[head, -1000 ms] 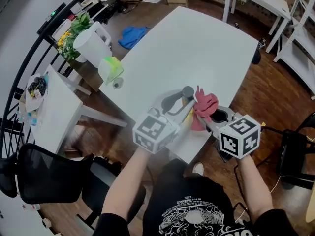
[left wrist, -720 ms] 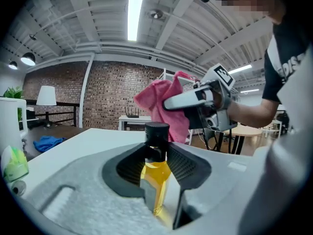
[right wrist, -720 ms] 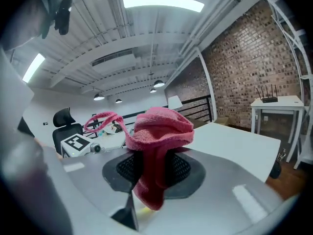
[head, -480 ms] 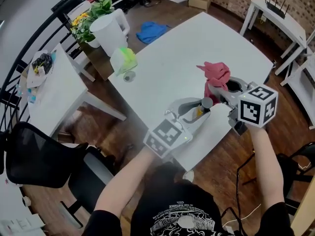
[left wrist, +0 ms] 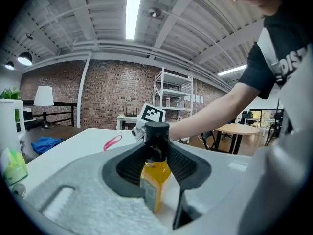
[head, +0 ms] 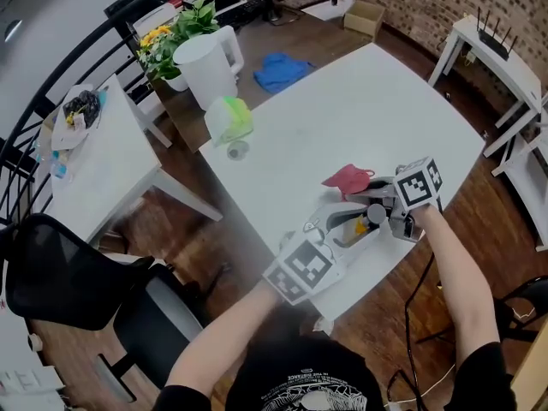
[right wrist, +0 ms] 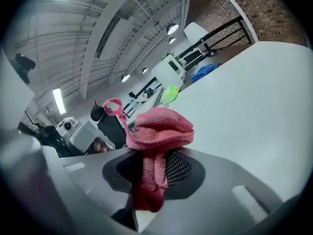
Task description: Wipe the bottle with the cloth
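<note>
Pressing in from both sides, the dark ribbed pads of the left gripper [left wrist: 157, 153] clamp a small bottle [left wrist: 154, 179] just below its black cap [left wrist: 156, 133]; the bottle holds amber-yellow liquid, carries a pale label on its side, and stands roughly upright between the jaws, cap rising above the pads. The right gripper [right wrist: 157, 169] is clenched on a pink terry cloth [right wrist: 162, 130], whose lower folds are pinched between the pads while the rest bunches up in a soft mound above them, a thin hanging loop [right wrist: 115, 107] curling off its left side. In the head view both grippers meet over the near edge of a white table [head: 342, 114], the left one reaching in from below and the right one from the right, each with its marker cube toward the person. There the cloth sits near the bottle's cap, a little farther across the table; they look apart, though the gap is hard to judge. Both forearms run back to the person in a black printed T-shirt. Farther out, a white pitcher [head: 209, 65] and a green object [head: 229, 118] stand by the table's far left corner, a potted plant with yellow flowers [head: 173, 31] behind them, a blue cloth [head: 282, 69] lies on the wooden floor, and a black office chair [head: 60, 272] stands at the left.
</note>
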Demonstrator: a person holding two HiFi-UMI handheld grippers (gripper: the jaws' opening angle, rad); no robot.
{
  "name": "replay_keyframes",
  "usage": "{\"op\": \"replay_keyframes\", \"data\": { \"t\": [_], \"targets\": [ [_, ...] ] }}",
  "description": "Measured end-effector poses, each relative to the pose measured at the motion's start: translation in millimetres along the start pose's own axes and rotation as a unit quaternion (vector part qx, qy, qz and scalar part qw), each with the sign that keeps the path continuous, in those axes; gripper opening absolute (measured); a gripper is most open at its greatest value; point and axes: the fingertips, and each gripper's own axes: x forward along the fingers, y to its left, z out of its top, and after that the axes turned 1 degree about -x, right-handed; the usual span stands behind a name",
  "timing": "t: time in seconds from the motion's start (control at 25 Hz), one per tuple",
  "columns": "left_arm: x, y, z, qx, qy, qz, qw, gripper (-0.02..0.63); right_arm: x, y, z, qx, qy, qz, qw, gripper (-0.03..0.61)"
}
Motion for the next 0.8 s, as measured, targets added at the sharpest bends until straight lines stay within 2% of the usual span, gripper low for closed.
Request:
{"op": "replay_keyframes", "data": {
  "t": [0.2,0.44,0.8],
  "targets": [
    [0.7,-0.3,-1.1,0.0,0.001,-0.003,1.0,0.14,15.9,-25.4,-25.8,-0.02,0.043,-0.022,0.999,0.095],
    [1.9,1.4,-1.9,0.004,0.0,-0.004,1.0,0.14,20.7,-42.9,-36.3,-0.037,0.064,-0.054,0.996,0.095],
    [-4.0,-4.2,-10.4,-0.004,0.013,-0.003,0.9999,0.143,-0.8,-31.8,-10.0,-0.101,0.036,-0.112,0.988,0.095]
  ]
}}
